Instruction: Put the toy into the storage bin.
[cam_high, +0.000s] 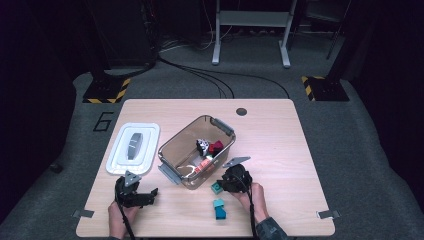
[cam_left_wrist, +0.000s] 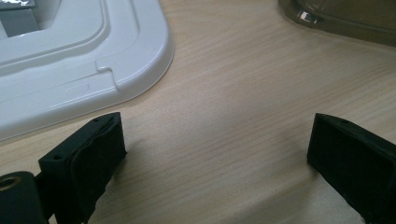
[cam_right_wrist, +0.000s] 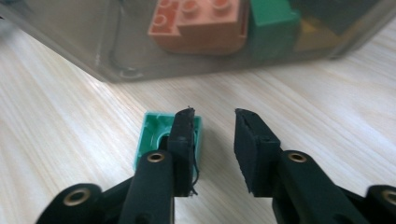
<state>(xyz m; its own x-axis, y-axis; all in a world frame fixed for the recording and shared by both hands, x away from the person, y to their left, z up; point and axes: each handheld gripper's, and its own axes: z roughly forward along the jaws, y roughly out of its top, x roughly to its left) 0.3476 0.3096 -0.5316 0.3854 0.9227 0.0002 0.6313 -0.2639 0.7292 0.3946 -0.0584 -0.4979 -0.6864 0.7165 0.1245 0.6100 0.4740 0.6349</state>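
A small green brick lies hollow side up on the wooden table, just in front of the clear bin. My right gripper points down at it, with the left fingertip over the brick's right part. A narrow gap stands between the jaws, and nothing sits in it. From above, the right gripper hovers beside the green brick at the bin's near corner. A teal and blue brick lies closer to me. My left gripper rests low over bare wood, jaws wide apart and empty.
The clear bin stands mid-table holding an orange brick, a green one and other small toys. Its white lid lies flat to the left, close to the left gripper. A round hole marks the far edge.
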